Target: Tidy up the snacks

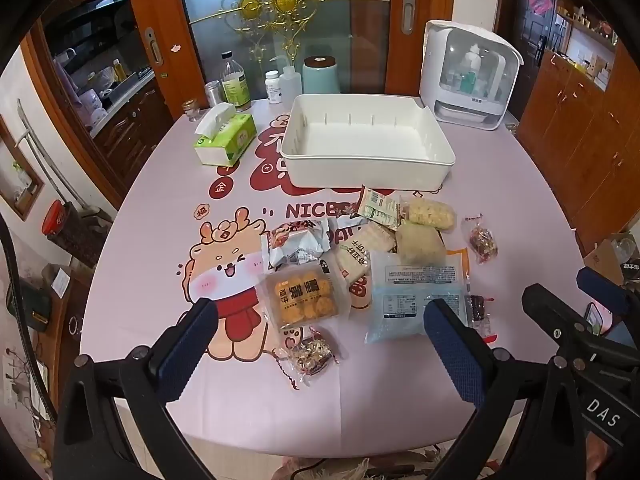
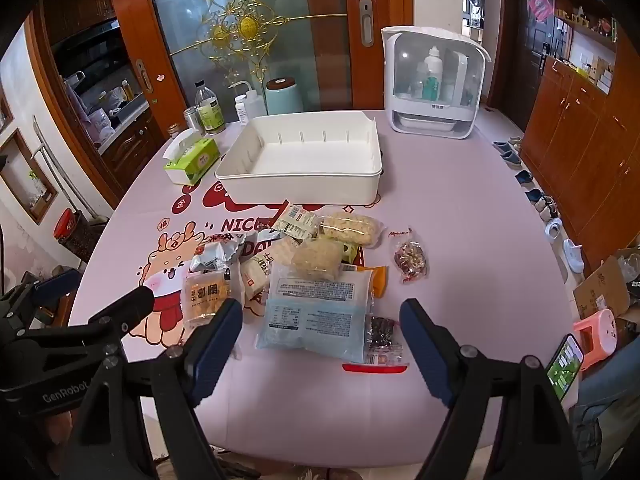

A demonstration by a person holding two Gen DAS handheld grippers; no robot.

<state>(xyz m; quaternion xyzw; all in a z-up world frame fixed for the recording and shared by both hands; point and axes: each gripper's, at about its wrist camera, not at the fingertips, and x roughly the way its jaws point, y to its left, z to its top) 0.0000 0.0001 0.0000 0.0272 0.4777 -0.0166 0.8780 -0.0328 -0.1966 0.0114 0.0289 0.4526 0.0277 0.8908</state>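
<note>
Snacks (image 1: 360,264) ahead of both open grippers (image 1: 320,344) (image 2: 320,344), white bin (image 1: 360,168) behind

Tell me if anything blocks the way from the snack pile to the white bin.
Nothing visible does. The snack pile lies on the table just in front of the empty white bin, and both the left gripper and right gripper hover open, apart from the pile.

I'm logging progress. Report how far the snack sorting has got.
Done: nothing; the white rectangular plastic bin holds no snacks. In hand: nothing; the left gripper and right gripper hover open above the table. Left: the whole pile, including the pale blue plastic packet and the clear-wrapped orange biscuits.
</note>
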